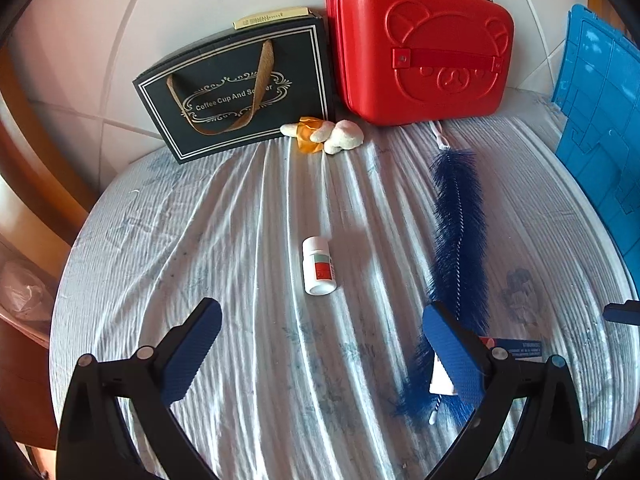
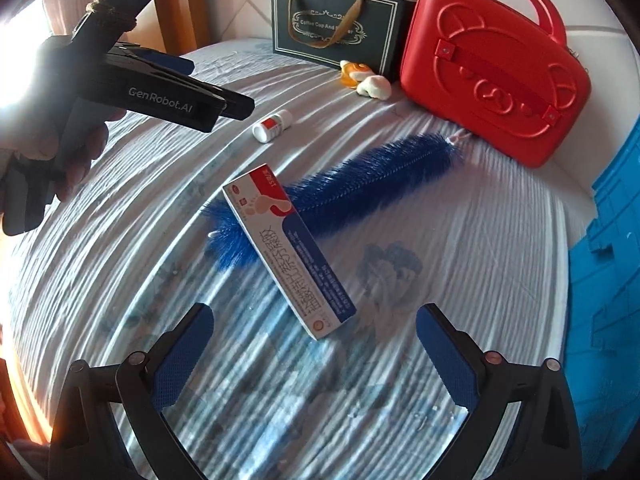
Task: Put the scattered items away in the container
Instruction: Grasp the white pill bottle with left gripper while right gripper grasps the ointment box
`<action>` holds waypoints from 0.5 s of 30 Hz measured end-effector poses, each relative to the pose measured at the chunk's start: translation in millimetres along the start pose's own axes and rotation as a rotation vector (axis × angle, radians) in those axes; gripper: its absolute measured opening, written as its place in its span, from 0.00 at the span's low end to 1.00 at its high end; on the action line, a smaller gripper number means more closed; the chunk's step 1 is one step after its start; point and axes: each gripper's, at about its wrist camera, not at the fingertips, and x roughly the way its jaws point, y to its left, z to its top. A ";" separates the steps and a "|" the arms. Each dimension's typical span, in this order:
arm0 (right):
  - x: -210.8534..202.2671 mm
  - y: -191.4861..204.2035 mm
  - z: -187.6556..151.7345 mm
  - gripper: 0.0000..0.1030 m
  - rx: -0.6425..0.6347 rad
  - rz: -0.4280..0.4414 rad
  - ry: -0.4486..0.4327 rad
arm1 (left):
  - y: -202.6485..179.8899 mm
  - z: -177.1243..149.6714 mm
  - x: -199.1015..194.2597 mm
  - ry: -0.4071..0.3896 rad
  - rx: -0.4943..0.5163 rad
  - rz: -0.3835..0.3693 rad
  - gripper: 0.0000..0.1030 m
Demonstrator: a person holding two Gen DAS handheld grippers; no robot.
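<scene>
A small white pill bottle (image 1: pixel 318 266) lies on the striped cloth ahead of my open, empty left gripper (image 1: pixel 320 344); it also shows in the right wrist view (image 2: pixel 272 125). A long blue bottle brush (image 1: pixel 458 236) lies to its right, also in the right view (image 2: pixel 340 192). A red, white and blue medicine box (image 2: pixel 290 250) lies across the brush's end, just ahead of my open, empty right gripper (image 2: pixel 314 344). A small plush toy (image 1: pixel 324 134) lies at the back. A blue crate (image 1: pixel 600 128) stands at the right.
A red hard case (image 1: pixel 420 52) and a black gift bag (image 1: pixel 236 92) stand against the tiled wall at the back. The left gripper appears in the right wrist view (image 2: pixel 192 104) at upper left. The table's round edge drops off at the left.
</scene>
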 end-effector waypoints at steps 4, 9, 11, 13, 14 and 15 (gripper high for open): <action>17.0 -2.0 3.5 1.00 0.020 0.008 0.009 | 4.7 3.6 32.7 0.011 -0.022 0.015 0.97; 31.0 -2.8 6.5 0.99 0.033 0.026 0.012 | 16.2 8.6 71.0 0.047 -0.083 -0.004 0.87; 36.6 -2.6 7.7 0.98 0.031 0.026 0.013 | 17.4 9.4 82.4 0.063 -0.083 -0.002 0.82; 42.7 -2.7 9.7 0.89 0.031 0.036 0.022 | 17.3 9.6 90.4 0.074 -0.083 -0.012 0.81; 46.3 -1.7 10.9 0.86 0.029 0.036 0.028 | 17.4 9.4 93.9 0.080 -0.081 -0.015 0.81; 49.4 -0.7 12.1 0.83 0.027 0.036 0.031 | 17.5 8.9 97.3 0.089 -0.080 -0.019 0.78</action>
